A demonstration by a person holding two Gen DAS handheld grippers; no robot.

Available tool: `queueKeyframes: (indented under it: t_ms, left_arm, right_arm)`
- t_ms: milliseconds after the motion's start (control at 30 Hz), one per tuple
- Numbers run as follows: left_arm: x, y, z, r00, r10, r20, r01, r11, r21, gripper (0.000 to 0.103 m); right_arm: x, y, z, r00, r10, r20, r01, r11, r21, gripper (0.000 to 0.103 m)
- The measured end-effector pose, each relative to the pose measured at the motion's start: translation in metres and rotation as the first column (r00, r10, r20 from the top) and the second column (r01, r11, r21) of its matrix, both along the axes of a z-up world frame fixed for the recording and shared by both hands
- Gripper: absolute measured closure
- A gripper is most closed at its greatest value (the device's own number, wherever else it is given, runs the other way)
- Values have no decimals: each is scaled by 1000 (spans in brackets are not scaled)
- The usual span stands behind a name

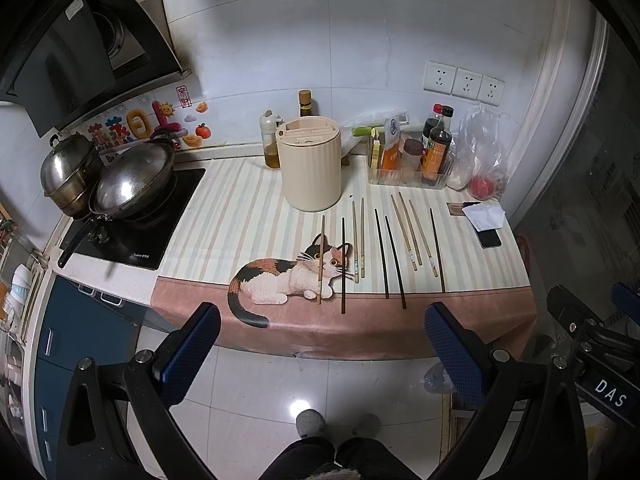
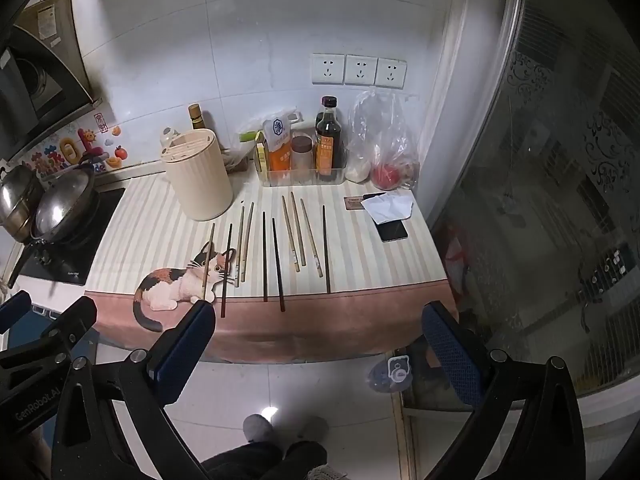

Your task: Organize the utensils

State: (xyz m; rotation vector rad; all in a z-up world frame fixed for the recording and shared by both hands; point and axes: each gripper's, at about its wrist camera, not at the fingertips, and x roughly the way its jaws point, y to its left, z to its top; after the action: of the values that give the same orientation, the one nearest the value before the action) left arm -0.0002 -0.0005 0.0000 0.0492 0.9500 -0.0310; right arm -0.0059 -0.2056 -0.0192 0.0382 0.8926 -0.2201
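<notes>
Left wrist view: left gripper [image 1: 322, 344] sits low centre, blue-padded fingers [image 1: 191, 350] spread wide apart, nothing between them, held above the tiled floor in front of the counter edge. Right gripper [image 1: 592, 320] shows only partly at the lower right edge; can't tell its finger state from here. Mid frame, a row of loose wooden chopsticks [image 1: 362, 238], some pale bamboo, some dark brown, lies roughly parallel on the striped cloth mat with a calico cat print [image 1: 224, 216]. The leftmost pale stick crosses the cat's face. Just behind the row, centre, stands a cream ribbed cylindrical utensil holder [image 1: 311, 164] w/ slotted lid. Right of it a clear plastic tray of sauce bottles [image 1: 412, 160]; far left a steel wok w/ lid [image 1: 134, 184] on a black induction hob.

Right wrist view: right gripper [image 2: 319, 344] low centre, fingers released and wide, empty, over the floor before the counter. Left gripper [image 2: 48, 320] pokes in at lower left, only partly seen. Chopsticks [image 2: 264, 254] lie mid frame on the mat [image 2: 372, 256]; holder [image 2: 199, 174] upper left of them, touching none. A black phone [image 2: 393, 231] lies right of the sticks under white paper.
</notes>
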Motion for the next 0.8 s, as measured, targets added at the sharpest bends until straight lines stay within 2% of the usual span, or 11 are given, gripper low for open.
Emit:
queueKeyframes:
  t_ms: [800]
  left_arm:
    - [7, -7, -6, 1000, 2, -1, -2, 1000, -5, 0]
  right_arm:
    - [1, 0, 1, 1000, 0, 1, 0, 1000, -6, 0]
